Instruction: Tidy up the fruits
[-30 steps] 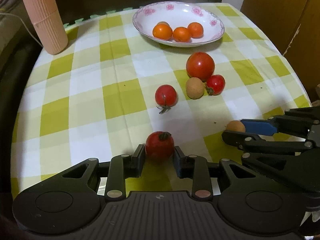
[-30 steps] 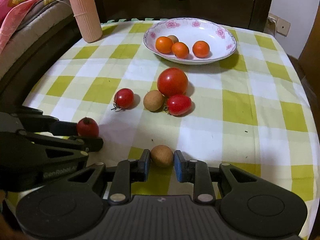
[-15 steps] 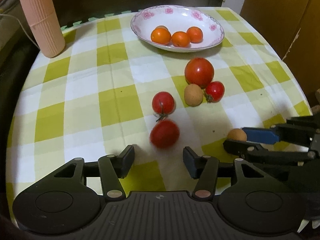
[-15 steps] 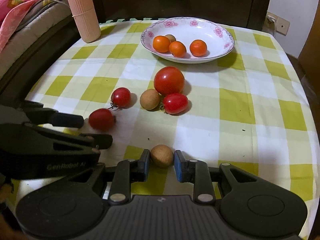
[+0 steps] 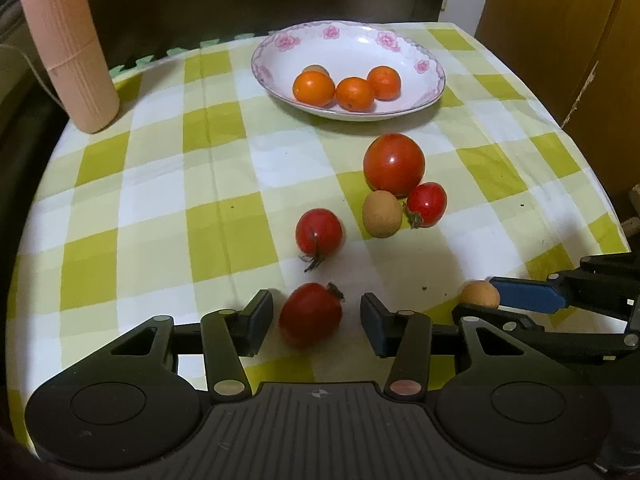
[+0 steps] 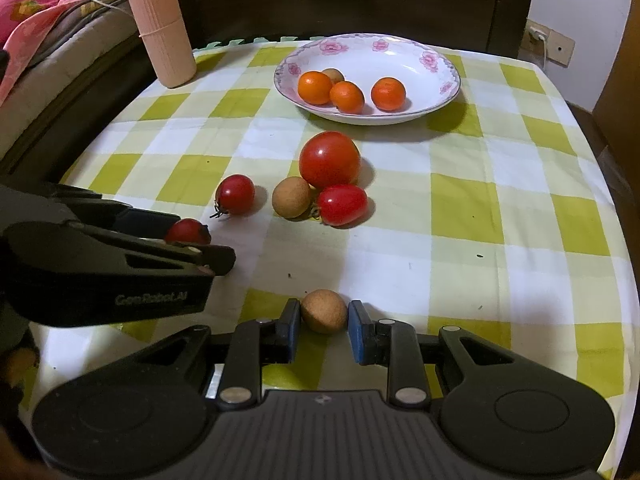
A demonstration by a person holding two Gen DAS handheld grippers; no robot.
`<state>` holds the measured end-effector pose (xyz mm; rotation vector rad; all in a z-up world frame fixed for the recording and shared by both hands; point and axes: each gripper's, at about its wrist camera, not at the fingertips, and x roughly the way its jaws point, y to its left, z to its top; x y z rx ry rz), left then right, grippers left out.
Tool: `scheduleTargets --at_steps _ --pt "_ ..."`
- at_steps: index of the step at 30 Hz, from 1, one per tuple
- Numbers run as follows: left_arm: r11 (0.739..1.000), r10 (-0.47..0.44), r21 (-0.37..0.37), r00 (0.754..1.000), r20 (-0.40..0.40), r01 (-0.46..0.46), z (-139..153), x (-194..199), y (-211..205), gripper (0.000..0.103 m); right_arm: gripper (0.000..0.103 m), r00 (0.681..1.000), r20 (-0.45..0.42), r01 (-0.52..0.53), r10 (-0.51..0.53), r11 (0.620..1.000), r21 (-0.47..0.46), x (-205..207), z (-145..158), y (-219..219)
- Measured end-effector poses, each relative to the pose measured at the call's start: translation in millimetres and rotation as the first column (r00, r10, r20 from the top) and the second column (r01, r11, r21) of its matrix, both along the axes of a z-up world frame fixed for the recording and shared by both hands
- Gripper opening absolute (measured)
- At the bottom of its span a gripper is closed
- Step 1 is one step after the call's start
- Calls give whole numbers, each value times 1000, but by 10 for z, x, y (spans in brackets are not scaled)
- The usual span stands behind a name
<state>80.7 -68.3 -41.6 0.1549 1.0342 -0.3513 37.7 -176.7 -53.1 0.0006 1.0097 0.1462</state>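
far left, a ribbed pink cylinder (image 5: 70, 46) stands upright at the back corner of the yellow-and-white checked tablecloth (image 5: 160, 184). nearer the camera, the left gripper (image 5: 316, 320) has its jaws spread wide, and a small red tomato (image 5: 310, 314) sits on the cloth between them with a clear gap to the pad on each side, so nothing is gripped. just beyond it lies a second small tomato (image 5: 319, 233) with its stem pointing toward the gripper. further back and a little right, a flowered white bowl (image 5: 424, 60) holds three small oranges (image 5: 347, 87) in a row, with a brownish round fruit (image 5: 316, 69) partly hidden behind the leftmost one. between the bowl and the grippers is a tight cluster: a large tomato (image 5: 394, 164), a tan round fruit (image 5: 381, 213) touching its near side, and an oval cherry tomato (image 5: 427, 203) just beside both. to the right, the right gripper (image 6: 323, 322) has its blue-padded jaws drawn narrow around another tan round fruit (image 6: 323, 311) that rests low on the cloth; the left pad looks to touch it, the right pad shows a thin gap, so whether it is truly clamped cannot be told. from the left wrist view this fruit peeks out between the right gripper's fingers near the table's right edge
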Motion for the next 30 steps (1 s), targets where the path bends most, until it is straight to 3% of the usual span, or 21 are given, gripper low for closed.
scheduleTargets --at_steps 6,30 --pt "1000 -12 27 1000 13 12 -3 -32 -29 41 25 1000 -2 8 -8 1000 0 11 4 2" --pt "998 -6 -57 1000 17 7 178 -73 -13 39 25 999 30 19 -19 1000 14 29 101 -10"
